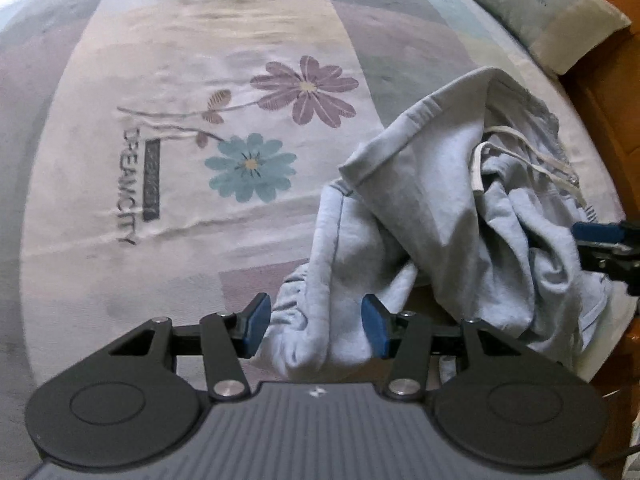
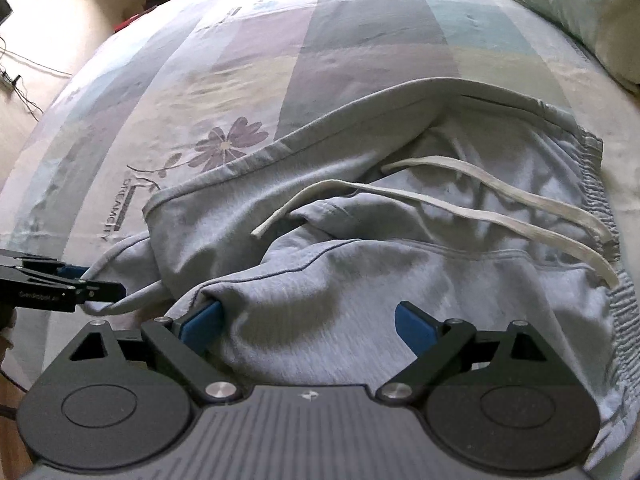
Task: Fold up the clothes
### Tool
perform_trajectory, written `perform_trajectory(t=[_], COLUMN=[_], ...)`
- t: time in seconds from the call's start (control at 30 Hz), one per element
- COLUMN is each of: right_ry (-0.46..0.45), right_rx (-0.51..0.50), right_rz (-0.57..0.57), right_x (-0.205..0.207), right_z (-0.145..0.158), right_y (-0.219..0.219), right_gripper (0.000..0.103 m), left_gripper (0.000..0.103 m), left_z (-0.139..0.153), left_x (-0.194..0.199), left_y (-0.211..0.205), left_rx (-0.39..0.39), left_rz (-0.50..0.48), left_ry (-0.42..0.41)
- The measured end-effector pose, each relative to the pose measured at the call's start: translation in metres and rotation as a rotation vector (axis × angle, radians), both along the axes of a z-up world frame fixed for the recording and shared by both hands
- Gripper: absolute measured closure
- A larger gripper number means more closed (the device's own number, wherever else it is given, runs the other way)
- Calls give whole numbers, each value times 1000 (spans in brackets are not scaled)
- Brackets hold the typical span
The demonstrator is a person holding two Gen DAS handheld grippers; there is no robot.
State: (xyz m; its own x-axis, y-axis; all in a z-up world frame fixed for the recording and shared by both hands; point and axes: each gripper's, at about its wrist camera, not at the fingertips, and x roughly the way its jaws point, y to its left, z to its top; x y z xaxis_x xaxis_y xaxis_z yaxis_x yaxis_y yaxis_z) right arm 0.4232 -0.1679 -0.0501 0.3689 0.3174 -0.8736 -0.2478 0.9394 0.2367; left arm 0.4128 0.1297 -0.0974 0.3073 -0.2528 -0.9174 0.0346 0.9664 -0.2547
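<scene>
- A pair of soft light grey jogging pants point(image 2: 360, 264) lies in a crumpled heap on the bed point(image 1: 120, 60), near its right edge.
- The bed has a pastel patchwork sheet with a purple flower point(image 1: 306, 90) and a blue flower point(image 1: 251, 166) printed on it.
- Two long white cords point(image 2: 500, 204) lie loose across the pants, running from the stretchy waistband point(image 2: 600, 184).
- One pant leg is folded over the top of the heap, with its hem point(image 1: 384, 156) facing the flowers.
- The left gripper point(image 1: 316, 330) has its blue fingers point(image 1: 256, 324) wide apart. A fold of grey cloth sits between them, but they are not pinching it.
- The right gripper point(image 2: 308, 326) also has its blue fingers point(image 2: 414, 328) wide apart, with a hump of the pants between them. The left one touches the cloth.
- A pale pillow point(image 2: 560, 12) with the same print lies at the far right corner of the bed.
</scene>
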Motion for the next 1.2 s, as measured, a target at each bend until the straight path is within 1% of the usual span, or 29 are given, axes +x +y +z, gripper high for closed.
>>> perform_trajectory(t=[0.07,0.13,0.2,0.3,0.37,0.43,0.53,0.57,0.63,0.67,0.7,0.73,0.8,0.83,0.93,1.03,1.13,1.2], right_ry=[1,2,-6,-51,-62,-66,-71,-73,-74,-72,-67,-64,-64,-68,-86,-98,-101,-102], right_rx=[2,6,9,-26,-45,-49,-50,-50,-52,-53,-54,-55,-57,-57,-66,-68,-59,-52], right_rz=[-27,-56,-72,-60,-52,-56,-66,-71,-85,-91,-97,-102,-111,-115,-119,-98,-58,-32], right_x=[-2,-5,-7,-10,-9,-9,-9,-10,-12,-12,-13,-13,-13,-14,-14,-11,-8,-6], right_z=[-5,-9,-10,-7,-7,-7,-9,-9,-11,-12,-13,-13,-13,-13,-9,-4,3,7], right_y=[3,5,9,17,21,23,24,25,26,26,26,27,27,27,28,33,43,49], right_gripper=[7,7,7,7,7,7,7,7,7,7,7,7,7,7,7,7,7,7], left_gripper=[53,53,53,53,53,54,56,56,69,79,83,86,89,89,90,90,90,90], left_z=[-2,-6,-12,-14,-13,-17,-28,-30,-28,-27,-26,-23,-18,-13,-1,5,7,7], left_x=[-7,-16,-22,-20,-11,4,24,27,30,31,32,31,29,28,32,45,64,73], left_y=[7,16,19,13,6,0,-3,-4,-10,-13,-14,-11,-5,0,15,40,68,80], left_rx=[-15,-54,-76,-92,-126,-169,-186,-183,-148,-131,-120,-129,-131,-119,-49,8,55,68], left_rz=[37,85,98,48,-10,-59,-82,-102,-144,-165,-181,-180,-182,-185,-186,-136,-79,-68], left_ry=[-14,-10,-10,-40,-78,-70,-40,-37,-54,-63,-72,-81,-98,-111,-141,-147,-133,-128])
